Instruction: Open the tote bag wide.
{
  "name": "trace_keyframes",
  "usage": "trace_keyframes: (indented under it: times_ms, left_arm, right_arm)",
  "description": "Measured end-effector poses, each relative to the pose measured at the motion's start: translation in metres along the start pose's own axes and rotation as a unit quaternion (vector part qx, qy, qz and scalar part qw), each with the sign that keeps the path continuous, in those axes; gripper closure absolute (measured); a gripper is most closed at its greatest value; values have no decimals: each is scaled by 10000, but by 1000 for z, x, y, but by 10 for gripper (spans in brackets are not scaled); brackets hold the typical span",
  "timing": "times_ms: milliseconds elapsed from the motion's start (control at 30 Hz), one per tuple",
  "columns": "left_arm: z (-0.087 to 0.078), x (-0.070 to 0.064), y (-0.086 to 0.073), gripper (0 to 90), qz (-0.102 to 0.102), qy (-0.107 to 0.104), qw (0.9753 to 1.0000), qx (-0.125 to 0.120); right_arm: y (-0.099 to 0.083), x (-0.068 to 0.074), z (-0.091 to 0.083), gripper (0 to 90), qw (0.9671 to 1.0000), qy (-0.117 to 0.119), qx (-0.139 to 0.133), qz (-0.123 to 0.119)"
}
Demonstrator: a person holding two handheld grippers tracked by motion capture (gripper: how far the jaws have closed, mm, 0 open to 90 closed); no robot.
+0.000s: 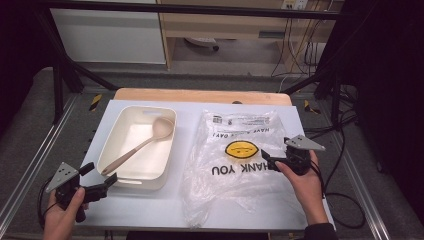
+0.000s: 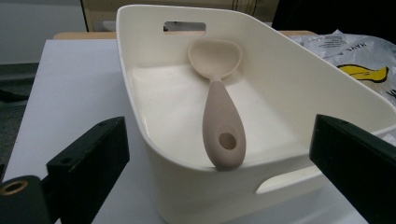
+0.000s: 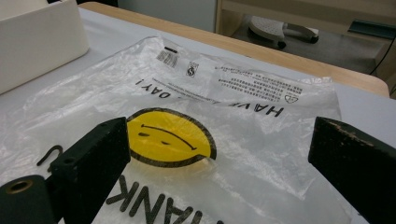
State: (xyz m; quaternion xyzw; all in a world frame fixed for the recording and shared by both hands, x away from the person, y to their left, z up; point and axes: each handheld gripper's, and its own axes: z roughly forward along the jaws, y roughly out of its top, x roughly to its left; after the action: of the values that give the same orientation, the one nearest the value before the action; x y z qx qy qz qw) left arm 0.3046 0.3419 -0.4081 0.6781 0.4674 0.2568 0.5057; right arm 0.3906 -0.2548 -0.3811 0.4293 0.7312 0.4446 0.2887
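in the left gripper view, the frame is cutting off the near end of the cream tub (image 2: pixel 196 196) and most of the plastic bag (image 2: pixel 359 56). in the right gripper view, the bottom edge is clipping the bag's "thank" lettering (image 3: pixel 154 207), and its small printed text (image 3: pixel 252 86) is staying too fine to read. my hands are running off the high view's bottom edge.

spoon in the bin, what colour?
The spoon is pale beige-pink, its bowl slightly lighter than the handle; it shows best in the left gripper view.
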Motion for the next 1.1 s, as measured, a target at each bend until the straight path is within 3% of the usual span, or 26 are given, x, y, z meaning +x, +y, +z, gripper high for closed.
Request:
trace_keyframes:
  times_ms: [333, 433, 567, 600, 633, 733, 767, 933, 1033, 1100]
  left_arm:
    - [-3, 1, 2, 47, -23, 75, 9999, -147]
    - [-4, 2, 2, 47, -21, 114, 9998, -184]
    - [-4, 1, 2, 47, -18, 119, 9997, -198]
    - [-4, 1, 2, 47, -15, 129, 9997, -206]
    - [-5, 1, 2, 47, -9, 157, 9996, -217]
    - [-6, 2, 2, 48, -24, 197, 9995, -238]
    - [-6, 3, 2, 47, -34, 210, 9995, -247]
    - [-7, 3, 2, 47, -42, 244, 9994, -243]
    - [-6, 3, 2, 47, -32, 241, 9994, -237]
    - [-5, 3, 1, 47, -36, 237, 9995, -214]
  right_arm:
    - [7, -19, 20, 128, 9993, -243, 249, 111]
    - [16, -24, 16, 142, 9993, -268, 229, 116]
    - [27, -39, 10, 152, 9991, -302, 265, 159]
    - [29, -50, 8, 168, 9988, -371, 289, 146]
    - [29, -50, 8, 168, 9988, -371, 289, 146]
    - [26, -66, 13, 189, 9981, -403, 401, 223]
    - [19, -76, 21, 220, 9974, -400, 510, 300]
    - [4, -93, 45, 252, 9946, -375, 821, 515]
    - [0, -97, 52, 257, 9937, -392, 903, 544]
    - [-7, -101, 61, 244, 9916, -326, 1096, 608]
